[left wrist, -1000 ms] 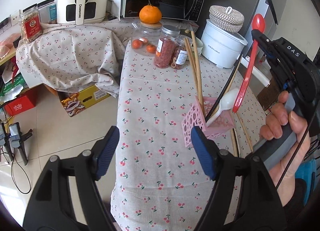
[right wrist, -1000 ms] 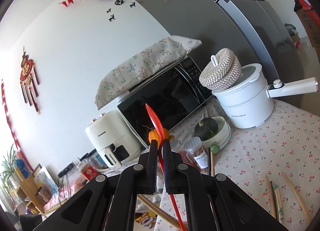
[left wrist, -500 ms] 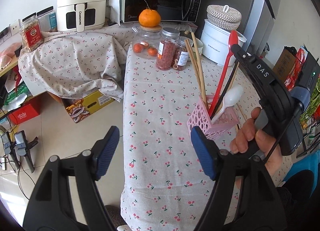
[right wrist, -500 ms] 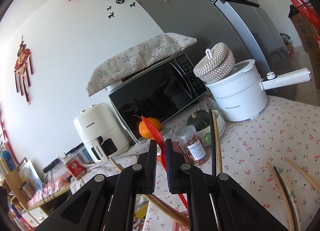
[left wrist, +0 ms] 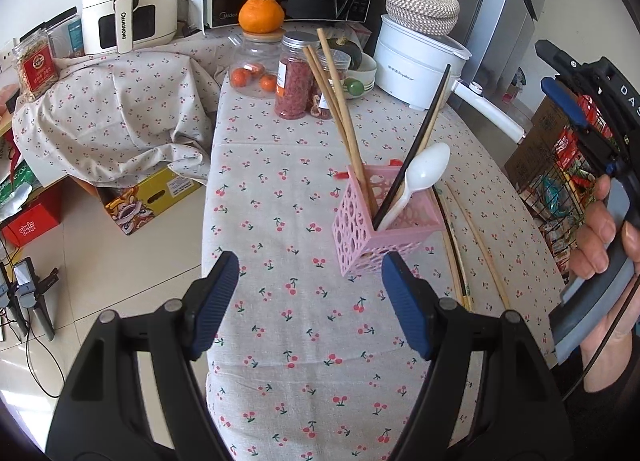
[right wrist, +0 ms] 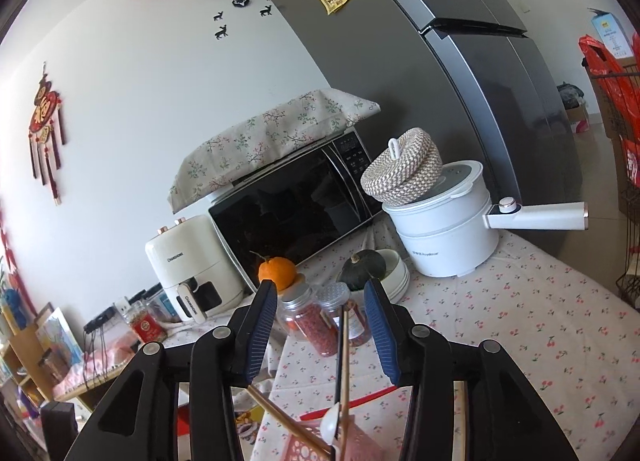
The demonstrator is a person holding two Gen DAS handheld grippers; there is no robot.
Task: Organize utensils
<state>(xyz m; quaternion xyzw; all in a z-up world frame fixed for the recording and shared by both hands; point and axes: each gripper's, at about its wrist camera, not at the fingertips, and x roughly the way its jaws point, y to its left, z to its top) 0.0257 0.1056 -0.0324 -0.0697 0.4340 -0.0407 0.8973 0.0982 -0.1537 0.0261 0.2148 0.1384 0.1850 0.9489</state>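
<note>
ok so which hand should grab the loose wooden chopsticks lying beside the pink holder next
Right, probably. The loose wooden chopsticks lie on the pink perforated holder's right side, nearest the right gripper, whose jaws are opening with nothing held. The left gripper faces bare cloth.

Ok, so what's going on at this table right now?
A person is sorting utensils into a pink lattice holder, a tool in each hand. The holder already has wooden chopsticks, a black chopstick and a white spoon. The right tool is above it, jaws opening with nothing between them. A red utensil lies on the cloth behind the holder. The left tool is open and empty; loose chopsticks remain on the table.
</note>
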